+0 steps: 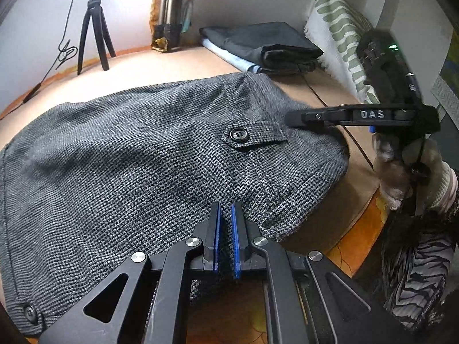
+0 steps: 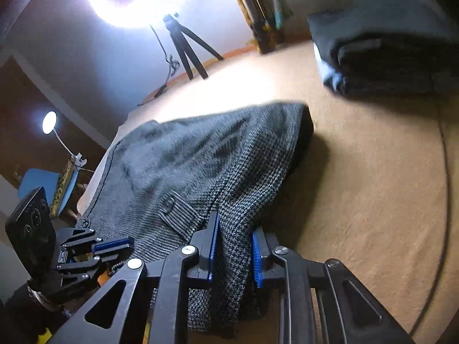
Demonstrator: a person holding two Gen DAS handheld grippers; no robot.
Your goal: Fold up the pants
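Grey houndstooth pants (image 1: 143, 149) lie spread across a tan bed (image 1: 172, 66), a buttoned pocket flap (image 1: 249, 136) facing up. My left gripper (image 1: 226, 220) is shut on the near edge of the cloth, which is pinched between its blue pads. In the right wrist view the pants (image 2: 215, 154) rise in a fold into my right gripper (image 2: 233, 238), which is shut on a thick bunch of fabric at the corner. The right gripper (image 1: 292, 119) also shows side-on at the pants' right corner, held by a gloved hand (image 1: 407, 166). The left gripper (image 2: 126, 246) sits low on the left.
A stack of folded dark clothes (image 1: 266, 46) (image 2: 387, 48) rests at the back right of the bed. A green-striped pillow (image 1: 338, 34) leans on the right. A black tripod (image 1: 93, 28) stands at the back left, and a thin cable (image 1: 330, 106) runs along the right side.
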